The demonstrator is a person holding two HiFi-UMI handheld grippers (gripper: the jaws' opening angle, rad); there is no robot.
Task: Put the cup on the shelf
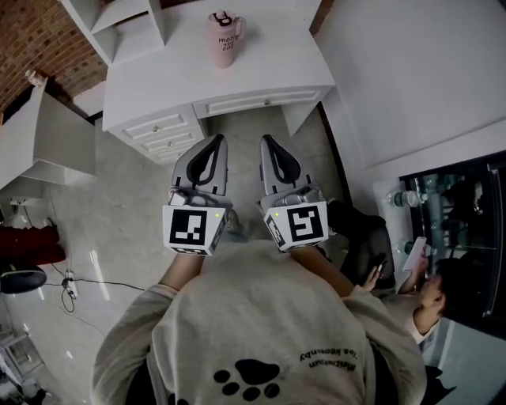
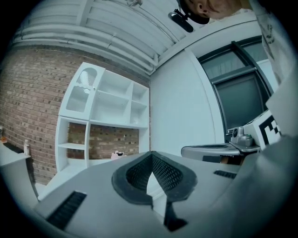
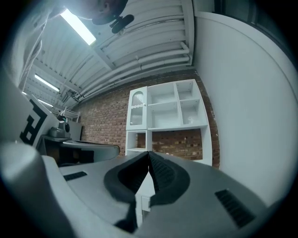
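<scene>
We hold the left gripper (image 1: 219,140) and the right gripper (image 1: 266,140) side by side, both closed and empty. The pink cup (image 1: 224,39) stands upright on the white desk (image 1: 150,79), near the shelf (image 1: 118,17).

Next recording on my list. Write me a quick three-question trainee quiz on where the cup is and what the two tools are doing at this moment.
1. True or false: the left tool is holding the pink cup.
2. Where does the cup stand? A) on the white desk; B) on the floor; C) in a drawer.
3. Fill in: the jaws of the right tool are ____, with nothing between them.

Key: 1 false; 2 A; 3 shut.
</scene>
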